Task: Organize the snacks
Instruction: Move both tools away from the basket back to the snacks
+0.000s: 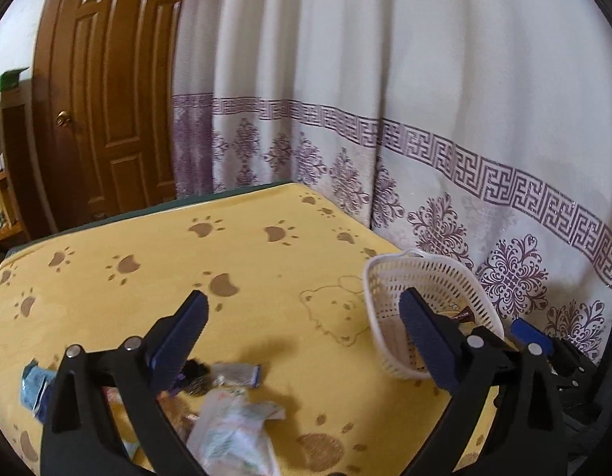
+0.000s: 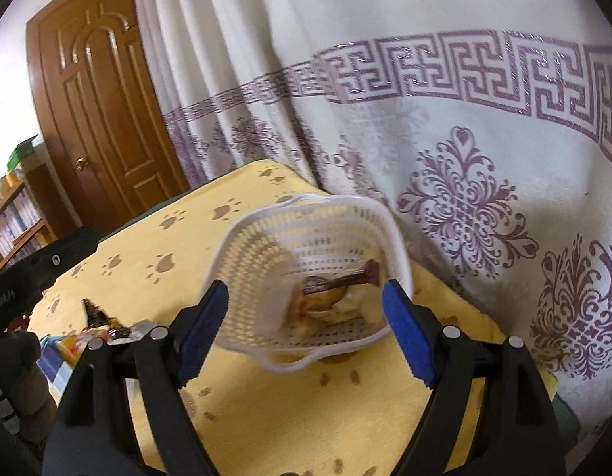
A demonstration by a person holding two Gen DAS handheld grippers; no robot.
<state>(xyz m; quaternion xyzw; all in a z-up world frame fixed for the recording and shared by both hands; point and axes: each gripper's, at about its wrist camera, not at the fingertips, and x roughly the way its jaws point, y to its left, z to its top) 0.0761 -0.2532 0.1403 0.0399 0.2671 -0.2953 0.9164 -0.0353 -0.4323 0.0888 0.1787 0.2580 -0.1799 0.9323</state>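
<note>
A white plastic basket stands on the yellow paw-print tablecloth by the curtain. It holds a brown snack bar and pale wrapped snacks. My right gripper is open and empty, just in front of and above the basket. My left gripper is open and empty above the cloth, with the basket to its right. Loose snack packets lie below it: a silver-and-blue packet, a white wrapper and a light blue packet. The loose pile also shows in the right wrist view.
A white curtain with purple patterns hangs right behind the table. A brown wooden door and a bookshelf stand at the far left. The right gripper shows at the left view's right edge. The table's far edge is dark green.
</note>
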